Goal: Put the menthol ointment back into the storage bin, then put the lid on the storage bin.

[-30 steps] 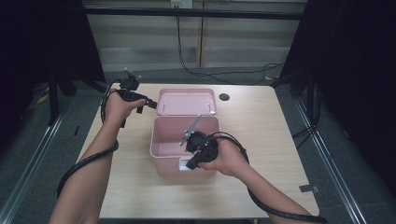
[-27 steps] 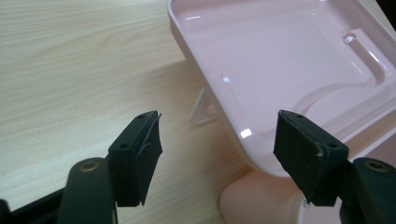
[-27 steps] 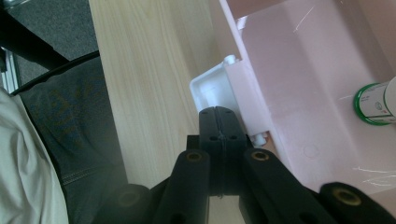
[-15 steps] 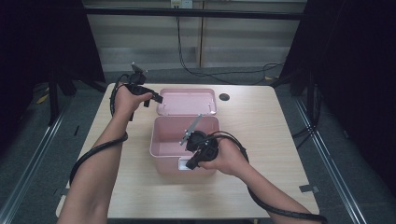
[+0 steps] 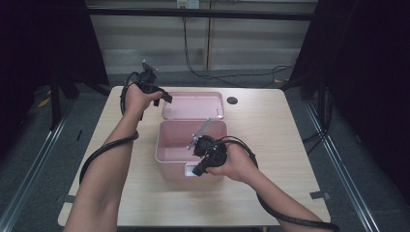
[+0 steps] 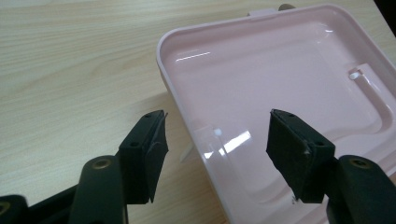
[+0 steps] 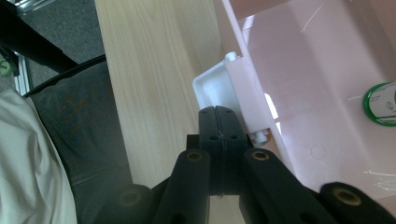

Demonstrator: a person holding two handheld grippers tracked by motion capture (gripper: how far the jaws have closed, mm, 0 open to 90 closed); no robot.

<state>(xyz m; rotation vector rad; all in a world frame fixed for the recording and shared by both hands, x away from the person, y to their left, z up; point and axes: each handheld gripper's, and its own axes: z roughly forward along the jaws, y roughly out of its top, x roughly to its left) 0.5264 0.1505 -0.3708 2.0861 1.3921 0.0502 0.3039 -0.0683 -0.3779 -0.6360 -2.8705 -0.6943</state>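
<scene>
Pink box open in the middle of the table, lid lying flat just behind. Left gripper half wide around the lid's near left corner, just been closing, not pinching yet. Right gripper shut tight, empty, by the box's white latch. Still left: grabbing lid, closing box.

wooden table — dark hole, floor cables

The lid lies on the table, under the left gripper. The box sits beneath the right gripper, in front of the lid.
</scene>
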